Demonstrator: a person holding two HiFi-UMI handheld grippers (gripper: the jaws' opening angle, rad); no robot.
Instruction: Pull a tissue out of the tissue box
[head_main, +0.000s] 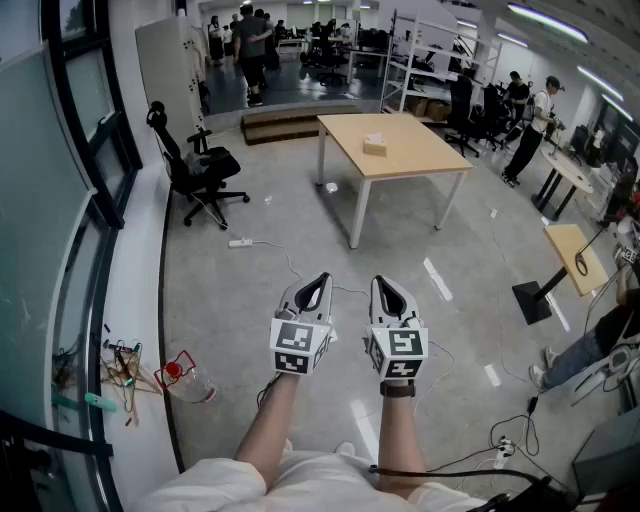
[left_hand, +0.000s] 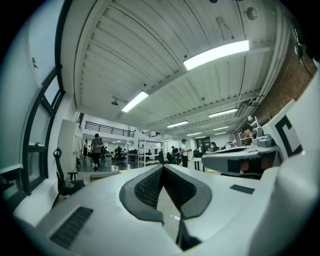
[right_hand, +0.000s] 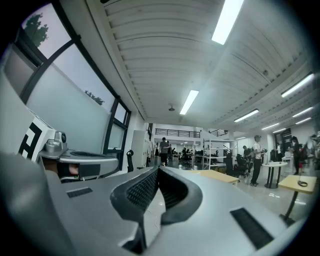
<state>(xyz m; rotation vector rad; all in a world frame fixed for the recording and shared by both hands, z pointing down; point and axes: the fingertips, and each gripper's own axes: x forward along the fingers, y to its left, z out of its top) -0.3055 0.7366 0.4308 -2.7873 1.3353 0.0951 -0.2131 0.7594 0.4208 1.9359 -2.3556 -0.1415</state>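
Observation:
A small tan tissue box (head_main: 375, 146) lies on a light wooden table (head_main: 425, 150) well ahead of me across the floor. My left gripper (head_main: 321, 281) and right gripper (head_main: 384, 285) are held side by side over the grey floor, level, far short of the table. In the left gripper view the left gripper (left_hand: 163, 168) has its tips together with nothing between them. The right gripper (right_hand: 157, 170) is likewise shut and empty, and the table (right_hand: 220, 176) shows beyond it at the right.
A black office chair (head_main: 198, 165) stands at the left by the window wall. A power strip (head_main: 240, 243) and cables lie on the floor. A low step (head_main: 290, 120) is behind the table, a small stand table (head_main: 575, 255) at right, people at the back.

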